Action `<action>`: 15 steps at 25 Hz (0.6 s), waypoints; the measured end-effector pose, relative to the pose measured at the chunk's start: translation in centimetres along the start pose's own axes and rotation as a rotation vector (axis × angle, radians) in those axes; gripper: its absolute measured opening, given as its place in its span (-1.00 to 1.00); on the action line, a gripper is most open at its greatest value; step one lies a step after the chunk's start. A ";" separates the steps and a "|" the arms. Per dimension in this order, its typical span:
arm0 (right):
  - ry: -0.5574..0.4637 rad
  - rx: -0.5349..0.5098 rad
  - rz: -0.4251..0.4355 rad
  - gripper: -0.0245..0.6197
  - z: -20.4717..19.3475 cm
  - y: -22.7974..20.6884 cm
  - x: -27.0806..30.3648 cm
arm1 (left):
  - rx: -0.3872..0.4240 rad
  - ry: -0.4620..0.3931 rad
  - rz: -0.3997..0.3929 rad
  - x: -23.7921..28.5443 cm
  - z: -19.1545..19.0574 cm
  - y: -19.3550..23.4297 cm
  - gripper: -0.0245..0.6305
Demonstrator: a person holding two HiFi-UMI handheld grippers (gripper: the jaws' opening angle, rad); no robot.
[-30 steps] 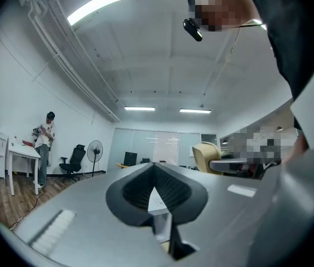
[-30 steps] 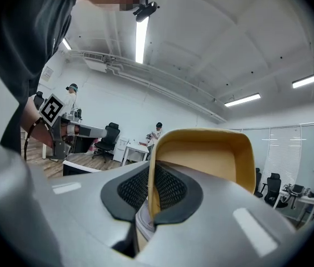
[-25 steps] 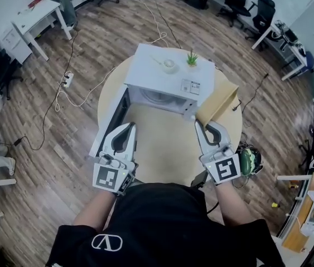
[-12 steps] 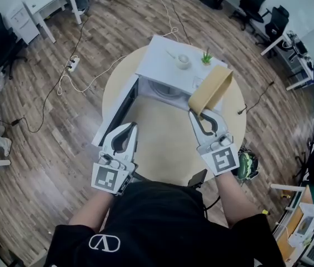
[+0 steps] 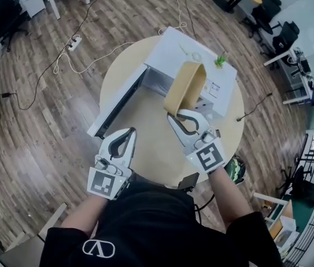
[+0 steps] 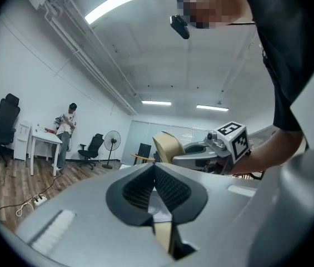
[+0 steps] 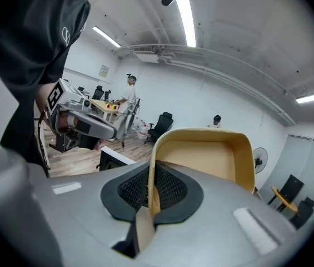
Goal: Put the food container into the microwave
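Wooden floor and office desks are surrounding the round table [image 5: 145, 128], where the white microwave [image 5: 178, 52] is standing with its door [image 5: 120, 102] swung open to the left, so the cavity is lying free for loading. With my right gripper [image 5: 174, 117] I am holding the food container [image 5: 185, 88]. The jaws are pinching one thin side wall, and that is why it is hanging tilted on its edge, just in front of the opening, not yet inside. I think it is needing levelling before it enters. My left gripper [image 5: 128, 133] is hovering near me at the left, jaws pressed together on nothing, out of the way.
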State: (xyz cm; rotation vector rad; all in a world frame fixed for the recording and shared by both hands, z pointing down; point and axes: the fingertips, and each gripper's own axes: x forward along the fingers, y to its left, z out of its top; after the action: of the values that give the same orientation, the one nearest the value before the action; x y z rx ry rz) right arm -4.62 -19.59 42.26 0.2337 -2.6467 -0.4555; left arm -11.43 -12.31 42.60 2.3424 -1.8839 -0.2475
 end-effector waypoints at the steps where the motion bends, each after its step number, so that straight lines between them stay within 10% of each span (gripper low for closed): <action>1: 0.011 -0.004 0.035 -0.89 -0.4 0.7 0.9 | -0.011 0.017 0.005 -0.3 -0.5 0.2 -0.93; 15: 0.340 -0.016 0.452 -0.89 -14.0 8.8 8.6 | -0.095 0.129 0.080 -3.6 -6.1 1.9 -0.93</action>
State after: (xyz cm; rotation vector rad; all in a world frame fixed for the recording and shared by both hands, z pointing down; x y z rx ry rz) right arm -6.67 -17.35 60.64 -0.2682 -2.2657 -0.2573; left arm -12.73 -9.27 49.13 2.1622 -1.8570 -0.1694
